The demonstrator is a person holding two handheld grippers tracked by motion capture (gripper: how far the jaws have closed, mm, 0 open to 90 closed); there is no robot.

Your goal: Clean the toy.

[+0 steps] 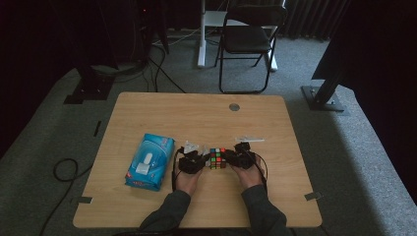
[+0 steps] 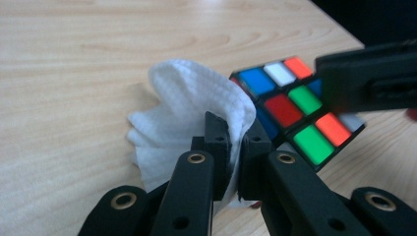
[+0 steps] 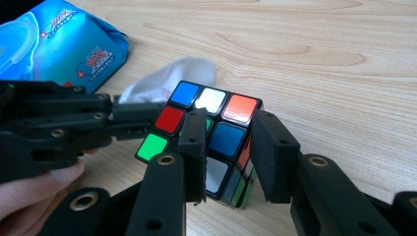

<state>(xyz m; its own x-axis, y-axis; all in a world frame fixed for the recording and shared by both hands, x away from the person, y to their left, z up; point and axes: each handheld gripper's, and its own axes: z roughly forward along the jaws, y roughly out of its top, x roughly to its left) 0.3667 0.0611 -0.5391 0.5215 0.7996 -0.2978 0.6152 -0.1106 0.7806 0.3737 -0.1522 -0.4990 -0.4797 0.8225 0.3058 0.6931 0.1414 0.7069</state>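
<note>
So here's where I'm at: wooden table, big and mostly bare, and I'm parked at the near edge with both grippers meeting in the middle. Off to my left lies a blue pack of wet wipes, well apart from the action, lid closed as far as I can see.

The job in hand is wiping down a puzzle cube, and I'd say I'm right at the start of the actual wiping. The wipe is already out of the pack and in my grip, the cube is already clamped, so the setup is done. What's left is the rubbing itself, probably face by face, and I can't tell from here if any face has been cleaned yet.

My right gripper has its jaws closed on the cube, 1 pad on each of 2 opposite sides, holding it tilted just off the table. My left gripper is pinched shut on a white wipe, which bunches up above the jaws and sits just beside the cube's edge, maybe touching it.

The cube itself is a scrambled 3x3, black frame, with blue, white and orange stickers along the top row, red and green below. Looks glossy, no obvious grime.
</note>
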